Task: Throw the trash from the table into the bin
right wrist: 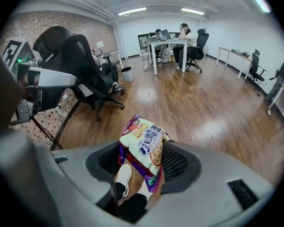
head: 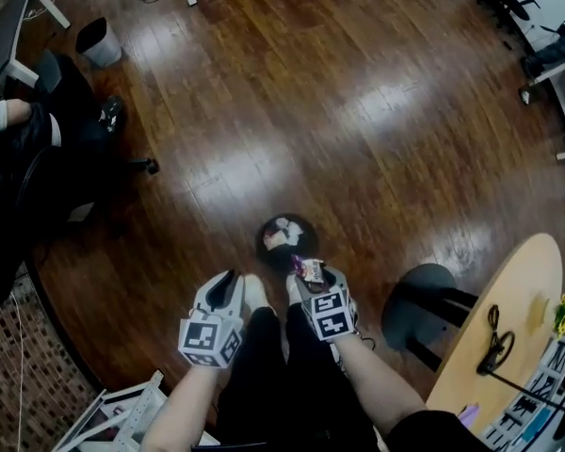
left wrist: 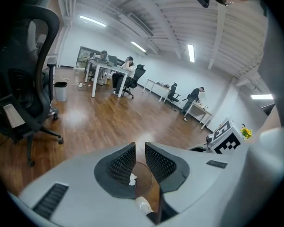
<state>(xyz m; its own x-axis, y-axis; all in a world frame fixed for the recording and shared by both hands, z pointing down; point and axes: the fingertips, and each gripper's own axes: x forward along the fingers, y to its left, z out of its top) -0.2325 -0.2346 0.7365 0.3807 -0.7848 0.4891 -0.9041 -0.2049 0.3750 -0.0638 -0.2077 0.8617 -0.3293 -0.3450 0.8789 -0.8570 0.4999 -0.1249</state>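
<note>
The wrapper [right wrist: 144, 148] is being pinched between the pads of the right gripper [head: 313, 281], with the jaws standing fairly wide on it. It's a crinkled snack packet with a pale front, blue lettering, a round biscuit-looking picture at one edge and purple round the borders. It's being held so the top is poking out past the jaw tips. In the head view it's being held right by the near rim of the bin [head: 262, 245]. That's a small round dark bin on the floor, with a few pale and pinkish scraps lying in it. Whether the packet is over the opening or just short of it can't be told.

The left gripper [head: 228, 288] is being held beside the right one, jaws only a slim gap apart, with floor showing through. A tiny white scrap is showing at one pad. What it is can't be made out, and nothing is being squeezed there.

Room-wise, a broad stretch of wood floor [head: 358, 111] is showing past the bin. The curved table [head: 523, 299] edge is well off to the right, with a dark stool [head: 422, 309] between it and the right gripper. An office chair [right wrist: 83, 63] is standing well apart on the left. A white frame [head: 113, 411] is sitting near the left forearm.
</note>
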